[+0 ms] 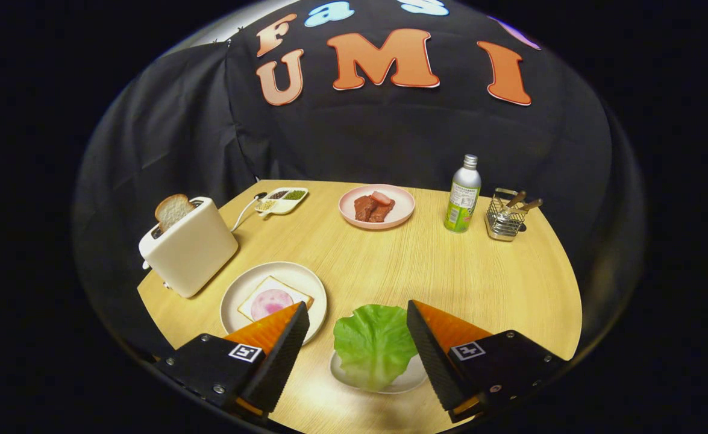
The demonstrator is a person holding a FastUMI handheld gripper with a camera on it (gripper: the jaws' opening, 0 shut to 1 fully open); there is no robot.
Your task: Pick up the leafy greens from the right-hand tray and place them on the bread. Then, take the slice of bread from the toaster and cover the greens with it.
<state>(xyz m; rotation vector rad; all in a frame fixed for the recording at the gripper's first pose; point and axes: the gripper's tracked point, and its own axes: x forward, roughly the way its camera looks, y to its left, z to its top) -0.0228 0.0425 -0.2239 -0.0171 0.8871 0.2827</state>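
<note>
A green lettuce leaf (373, 343) lies on a small white tray (411, 380) between my two fingers. My gripper (358, 308) stands open above it, with one finger (281, 346) to its left and the other to its right, neither touching the leaf. To the left, a round white plate (308, 283) holds a slice of bread (256, 300) topped with a pink round of ham; my left finger covers part of it. Farther left stands a cream toaster (194, 250) with a bread slice (173, 211) sticking out of its slot.
At the back of the round wooden table (480, 283) sit a pink plate with meat (376, 206), a green-and-silver bottle (463, 194), a wire cutlery holder (506, 216) and a small divided dish of condiments (282, 200). The toaster's cord runs toward that dish.
</note>
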